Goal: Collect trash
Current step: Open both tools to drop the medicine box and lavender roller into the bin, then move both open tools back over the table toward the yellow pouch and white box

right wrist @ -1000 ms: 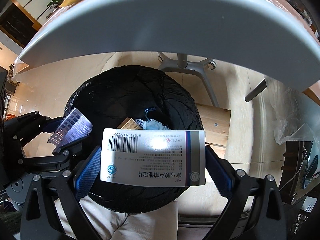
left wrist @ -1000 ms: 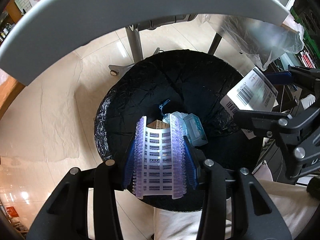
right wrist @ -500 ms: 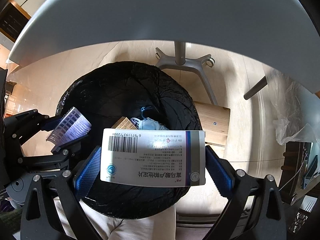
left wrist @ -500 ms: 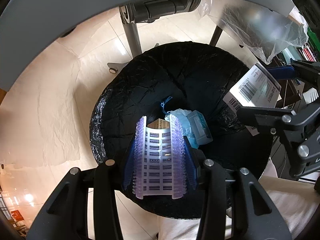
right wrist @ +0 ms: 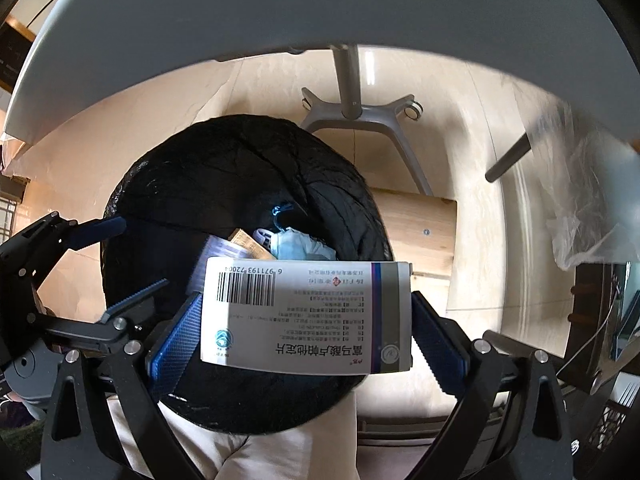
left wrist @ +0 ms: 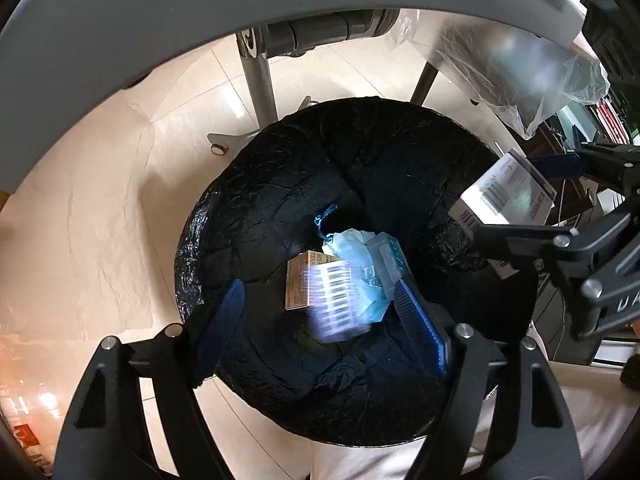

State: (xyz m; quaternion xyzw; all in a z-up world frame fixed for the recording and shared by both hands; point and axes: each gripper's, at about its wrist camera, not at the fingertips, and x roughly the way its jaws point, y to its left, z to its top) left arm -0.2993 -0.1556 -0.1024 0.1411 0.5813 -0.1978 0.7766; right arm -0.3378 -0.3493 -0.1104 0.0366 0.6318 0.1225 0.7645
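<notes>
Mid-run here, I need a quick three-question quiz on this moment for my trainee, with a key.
1. True or false: the left hand-held gripper is clamped on the purple blister pack.
2. Which item does the right hand-held gripper hold?
A. white medicine box
B. blue crumpled bag
C. small tan carton
3. Fill in: the bin below both grippers is lined with a ____ bag.

Key
1. False. Its jaws have just been opening and stand apart; the pack appears blurred below them, over the bin, with neither pad on it.
2. A. It sits crosswise between the blue pads.
3. Black.
</notes>
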